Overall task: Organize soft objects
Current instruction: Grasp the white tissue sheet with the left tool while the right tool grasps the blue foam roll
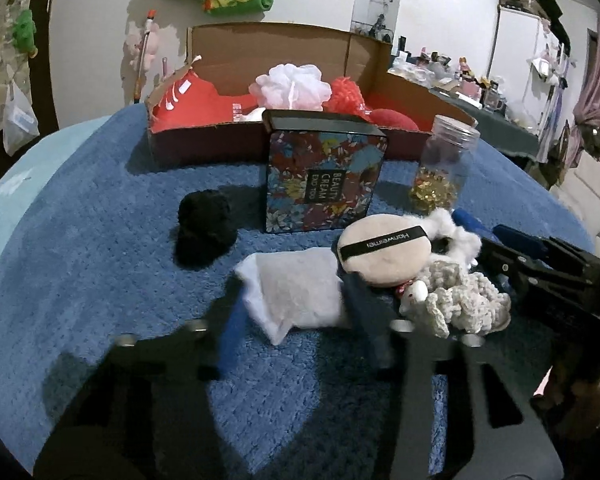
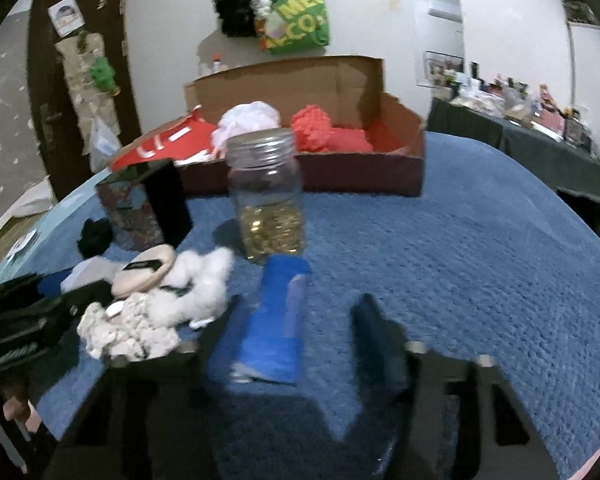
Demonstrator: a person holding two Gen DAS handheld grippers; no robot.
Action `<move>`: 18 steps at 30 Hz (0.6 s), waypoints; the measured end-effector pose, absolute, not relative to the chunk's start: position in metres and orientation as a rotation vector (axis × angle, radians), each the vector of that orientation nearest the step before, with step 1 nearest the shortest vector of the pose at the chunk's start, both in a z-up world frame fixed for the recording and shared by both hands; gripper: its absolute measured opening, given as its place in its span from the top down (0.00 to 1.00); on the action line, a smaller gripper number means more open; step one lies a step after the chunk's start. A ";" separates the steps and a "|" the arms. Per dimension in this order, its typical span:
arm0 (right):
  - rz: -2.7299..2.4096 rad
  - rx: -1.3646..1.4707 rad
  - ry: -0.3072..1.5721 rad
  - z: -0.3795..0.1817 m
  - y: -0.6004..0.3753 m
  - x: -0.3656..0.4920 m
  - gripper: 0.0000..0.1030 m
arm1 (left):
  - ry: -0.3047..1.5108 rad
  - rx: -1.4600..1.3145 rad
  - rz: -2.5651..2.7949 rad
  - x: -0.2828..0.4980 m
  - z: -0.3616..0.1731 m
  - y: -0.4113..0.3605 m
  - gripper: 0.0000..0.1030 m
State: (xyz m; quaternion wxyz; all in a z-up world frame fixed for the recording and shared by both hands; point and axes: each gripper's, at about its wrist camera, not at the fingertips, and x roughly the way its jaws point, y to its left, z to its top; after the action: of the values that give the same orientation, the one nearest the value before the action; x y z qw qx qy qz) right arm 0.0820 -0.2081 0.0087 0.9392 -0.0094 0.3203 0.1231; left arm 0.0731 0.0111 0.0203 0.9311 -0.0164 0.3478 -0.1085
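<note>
Your left hand-held gripper (image 1: 300, 320) is matte black, with a blue pad on one finger, a darker navy pad on the other, and round silver screws at the finger bases. Your right hand-held gripper (image 2: 304, 320) matches: black frame, bright blue finger pad (image 2: 272, 320), dark pad opposite, silver screws.

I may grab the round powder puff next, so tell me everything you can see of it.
The powder puff is a round, flat, pale beige pad of soft, velvety-looking fabric, crossed by a black ribbon band printed with white lettering. It lies tilted, band side up, propped on the pile of soft items: its lower edge rests against the cream crocheted piece, with white fluffy stuff behind it and a white cloth just beside it. Neither gripper touches it.
</note>
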 end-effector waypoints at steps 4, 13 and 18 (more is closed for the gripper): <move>0.276 -0.060 0.632 0.012 -0.199 0.075 0.73 | 0.698 -0.043 -0.238 0.069 0.023 0.012 0.78; 0.297 -0.053 0.607 0.019 -0.195 0.067 0.74 | 0.652 -0.010 -0.249 0.056 0.033 0.005 0.78; 0.298 -0.040 0.613 0.019 -0.196 0.067 0.74 | 0.653 -0.007 -0.261 0.055 0.034 0.004 0.78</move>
State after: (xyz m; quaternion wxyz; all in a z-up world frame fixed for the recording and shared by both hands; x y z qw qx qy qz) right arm 0.0672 -0.1958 0.0190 0.9423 -0.0199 0.3006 0.1463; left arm 0.0545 0.0035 0.0339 0.9388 -0.0032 0.3196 -0.1280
